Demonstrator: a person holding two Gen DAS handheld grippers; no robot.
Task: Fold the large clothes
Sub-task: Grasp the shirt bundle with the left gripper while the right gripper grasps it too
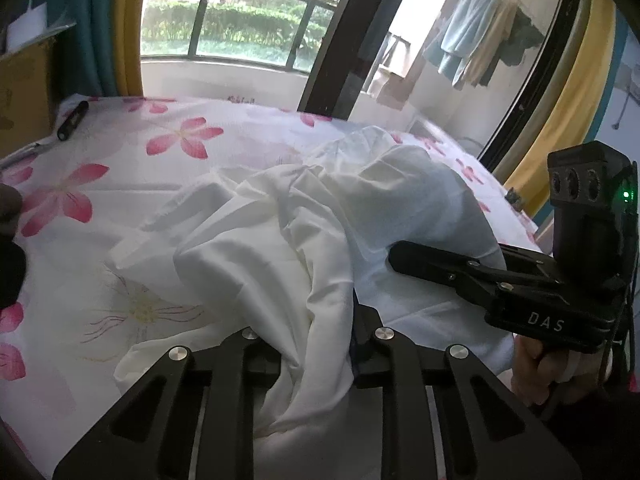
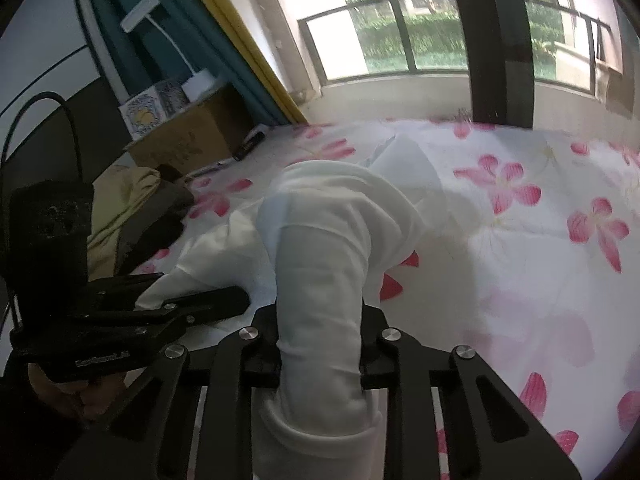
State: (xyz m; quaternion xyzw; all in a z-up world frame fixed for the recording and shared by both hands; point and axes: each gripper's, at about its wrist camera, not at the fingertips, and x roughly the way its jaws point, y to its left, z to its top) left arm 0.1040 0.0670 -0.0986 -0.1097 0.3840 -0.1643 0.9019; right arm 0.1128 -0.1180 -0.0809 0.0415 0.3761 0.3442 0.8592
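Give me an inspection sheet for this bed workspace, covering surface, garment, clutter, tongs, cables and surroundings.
Surface: bed sheet, white with pink flowers.
Job's things: white garment, crumpled, unfolded.
Clutter: black pen-like object; cardboard box; piled clothes.
Tongs: left tongs shut on the garment; right tongs shut on the garment.
Cables: black cable looping above the left tongs; white cord on wall.
Surroundings: window railing; hanging laundry; teal curtain.
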